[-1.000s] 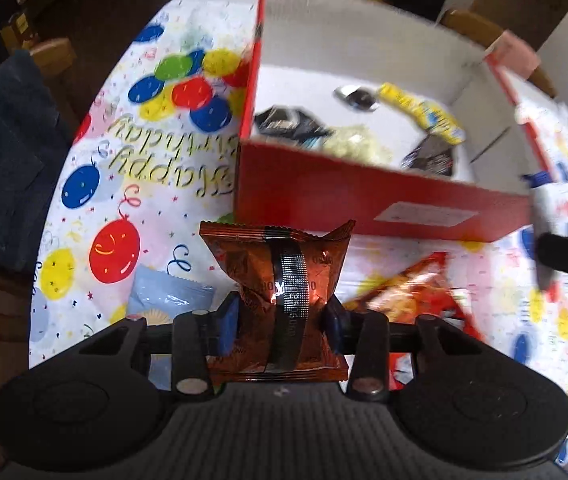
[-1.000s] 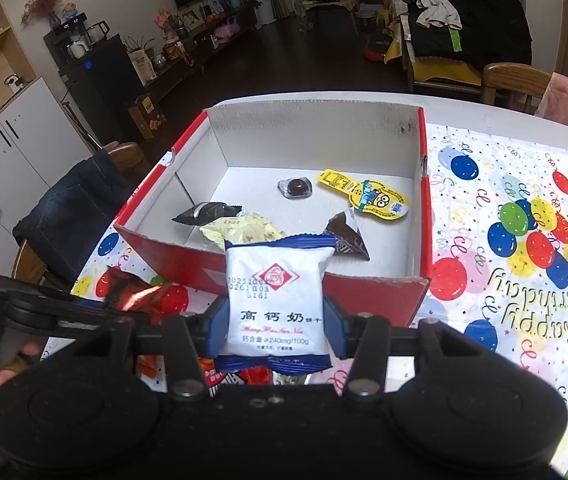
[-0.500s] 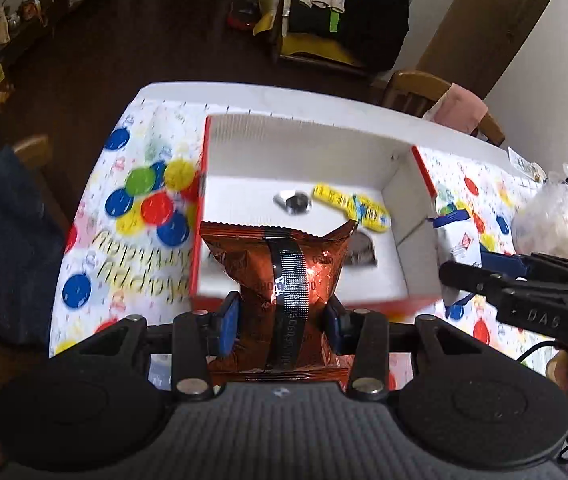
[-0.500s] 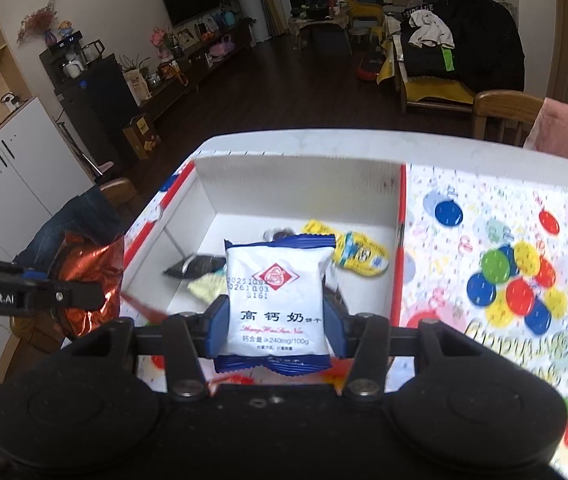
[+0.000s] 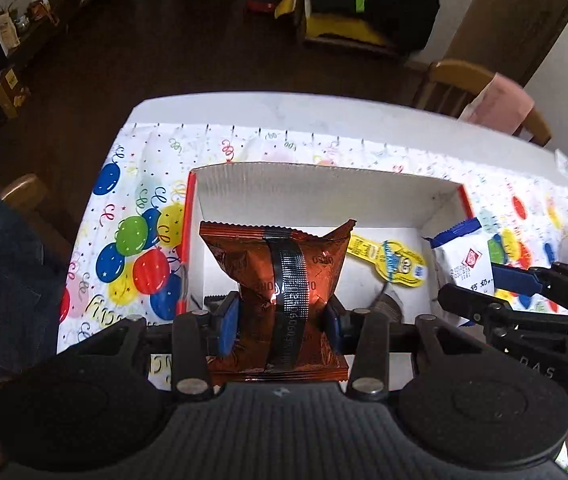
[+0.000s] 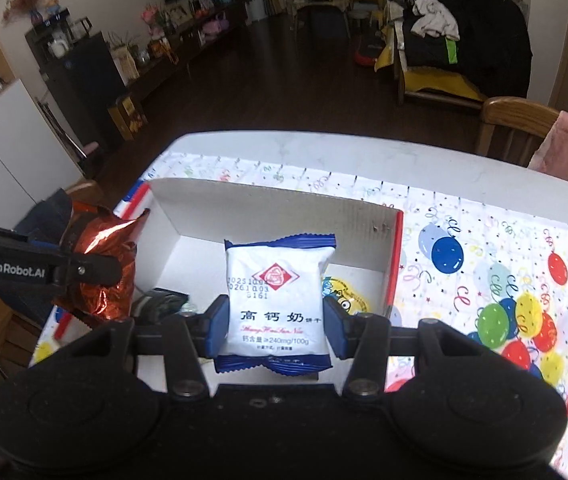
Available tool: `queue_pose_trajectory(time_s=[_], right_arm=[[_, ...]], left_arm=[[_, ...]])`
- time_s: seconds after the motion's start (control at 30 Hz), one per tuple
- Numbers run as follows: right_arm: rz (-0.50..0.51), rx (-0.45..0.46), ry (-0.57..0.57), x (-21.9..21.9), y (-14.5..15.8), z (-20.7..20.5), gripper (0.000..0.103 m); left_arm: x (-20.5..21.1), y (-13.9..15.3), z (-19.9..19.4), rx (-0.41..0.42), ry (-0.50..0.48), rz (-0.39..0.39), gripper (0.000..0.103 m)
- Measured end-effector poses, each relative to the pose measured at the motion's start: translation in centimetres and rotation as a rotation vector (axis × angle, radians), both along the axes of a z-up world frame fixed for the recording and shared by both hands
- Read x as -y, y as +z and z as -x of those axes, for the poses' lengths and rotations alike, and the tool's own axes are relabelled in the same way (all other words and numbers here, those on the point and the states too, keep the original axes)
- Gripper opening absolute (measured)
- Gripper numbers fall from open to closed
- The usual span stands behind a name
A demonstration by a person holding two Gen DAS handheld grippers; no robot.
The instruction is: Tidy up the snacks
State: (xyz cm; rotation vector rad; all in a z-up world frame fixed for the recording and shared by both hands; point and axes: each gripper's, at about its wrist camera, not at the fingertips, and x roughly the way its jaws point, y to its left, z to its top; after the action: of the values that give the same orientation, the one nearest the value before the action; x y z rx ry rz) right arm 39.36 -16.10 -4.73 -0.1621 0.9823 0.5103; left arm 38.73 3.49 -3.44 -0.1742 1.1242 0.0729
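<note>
The left tool (image 5: 279, 316) grips a copper snack packet (image 5: 279, 280); the right tool (image 6: 275, 322) grips a white biscuit packet (image 6: 277, 292). Both hang side by side above the red-edged box (image 5: 324, 188) on the desk (image 6: 324, 148), its open floor directly below them.

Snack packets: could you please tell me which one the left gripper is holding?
The shiny copper-brown foil packet, pinched in the left gripper over the box; the right gripper holds the white-and-blue packet.
</note>
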Motion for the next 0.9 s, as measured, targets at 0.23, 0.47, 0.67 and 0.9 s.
queue_pose_trajectory(time_s=[0.23, 0.47, 0.67, 0.9], right_arm=[[0.061, -0.081, 0.051, -2.2, -3.2, -3.2, 0.048], [0.149, -0.133, 0.127, -4.6, -5.6, -4.5, 0.048], [0.218, -0.171, 0.180, -5.4, -7.6, -4.8, 0.048], [0.241, -0.184, 0.193, -5.5, -8.4, -5.1, 0.047]], left_arm=[[0.6, -2.4, -3.4, -0.083, -0.015, -0.074, 0.041], [0.4, -4.5, -5.1, -0.152, -0.009, -0.102, 0.042], [0.2, -6.2, -5.7, -0.210, -0.012, -0.120, 0.042], [0.2, -7.2, -6.0, -0.231, -0.004, -0.134, 0.042]])
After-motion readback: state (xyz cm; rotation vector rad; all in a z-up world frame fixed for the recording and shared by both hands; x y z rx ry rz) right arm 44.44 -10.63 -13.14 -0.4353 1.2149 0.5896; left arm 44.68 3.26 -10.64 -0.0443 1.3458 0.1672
